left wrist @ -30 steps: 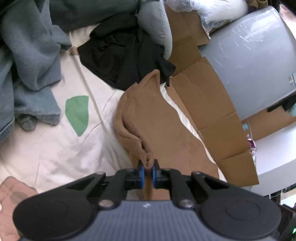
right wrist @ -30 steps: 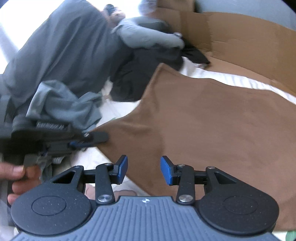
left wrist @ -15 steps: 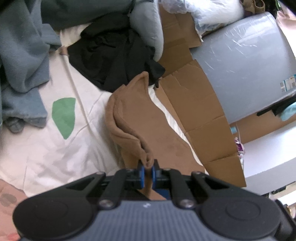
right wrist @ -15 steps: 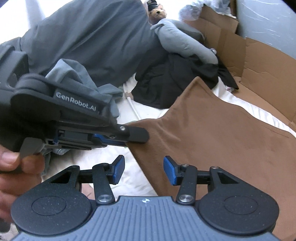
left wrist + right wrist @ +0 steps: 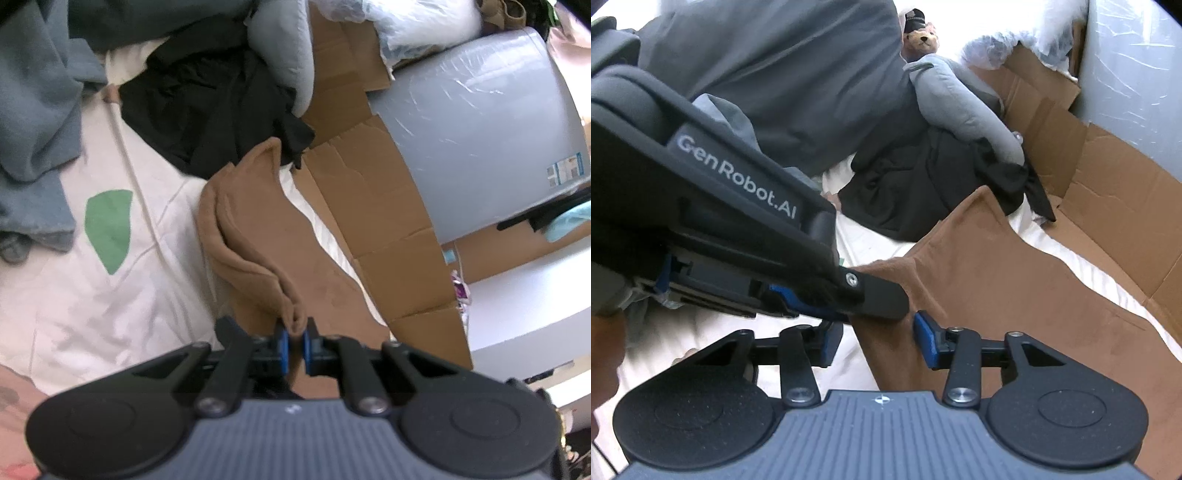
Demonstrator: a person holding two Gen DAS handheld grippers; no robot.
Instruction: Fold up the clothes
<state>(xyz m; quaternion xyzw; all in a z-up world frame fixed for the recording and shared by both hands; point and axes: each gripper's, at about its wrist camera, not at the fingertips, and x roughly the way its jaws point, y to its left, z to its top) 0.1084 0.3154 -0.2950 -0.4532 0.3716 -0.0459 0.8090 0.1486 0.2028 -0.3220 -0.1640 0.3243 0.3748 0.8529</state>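
Brown garment (image 5: 266,236), black clothes (image 5: 207,107), white sheet (image 5: 74,302) (one green patch (image 5: 109,227))

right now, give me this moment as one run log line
task: fold clothes | left gripper: shut on brown garment edge | right gripper: fingers closing around same edge, not pressing | surface: white sheet

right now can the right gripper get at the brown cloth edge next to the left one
Probably yes: the brown cloth edge already lies between the closing right gripper fingers, though the left gripper, shut on it, crowds that spot.
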